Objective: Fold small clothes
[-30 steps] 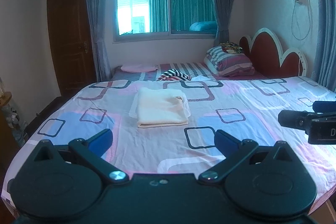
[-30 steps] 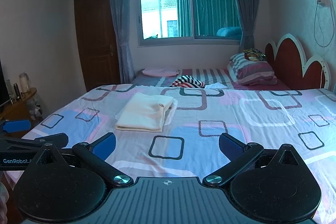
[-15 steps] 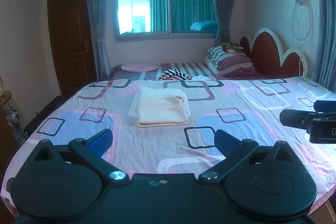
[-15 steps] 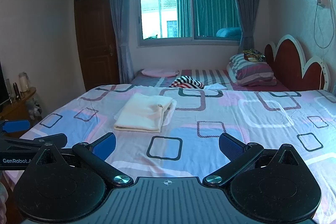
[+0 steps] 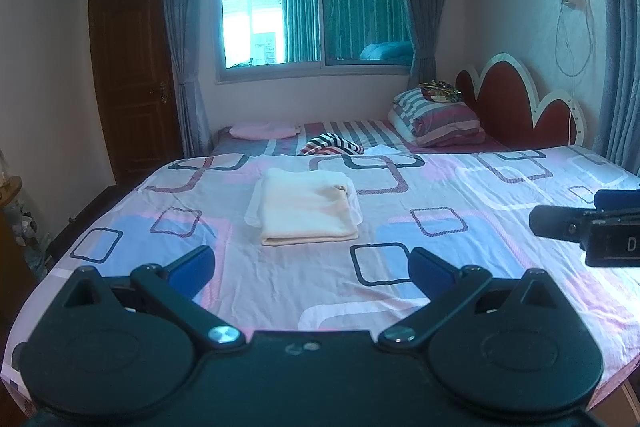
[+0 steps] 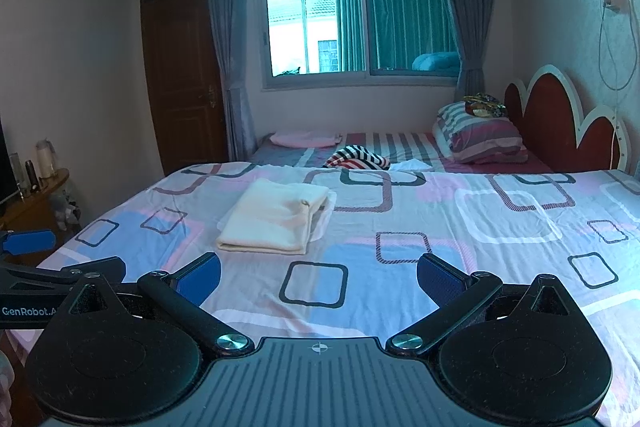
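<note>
Bedroom with a big bed point(image 5: 500, 187) under a squares-pattern sheet, window behind it, so that's the work surface.

Both grippers are hanging over the near edge of the bed doing nothing right now. Left gripper point(image 5: 312, 267) has its jaws spread wide, nothing between them. Right gripper point(image 6: 318, 277) same deal, wide and empty. From the left one you can see the right gripper poking in off to its right side.

The cream cloth point(image 5: 306, 207) sits straight ahead of the left jaws, a fair way out on the sheet, and ahead and a bit left of the right jaws. It's already a neat rectangle with stacked layers showing at the near edge, so I'd call that piece folded. Something white peeks out under its edges, can't tell if it's part of it or a second piece.

Well beyond it, on the far bed, there's a striped garment point(image 6: 356, 157) lying in a crumpled heap and a small white item point(image 6: 412, 165) just beside it. If those count, they're what's left. Neither gripper is anywhere near them.
</note>
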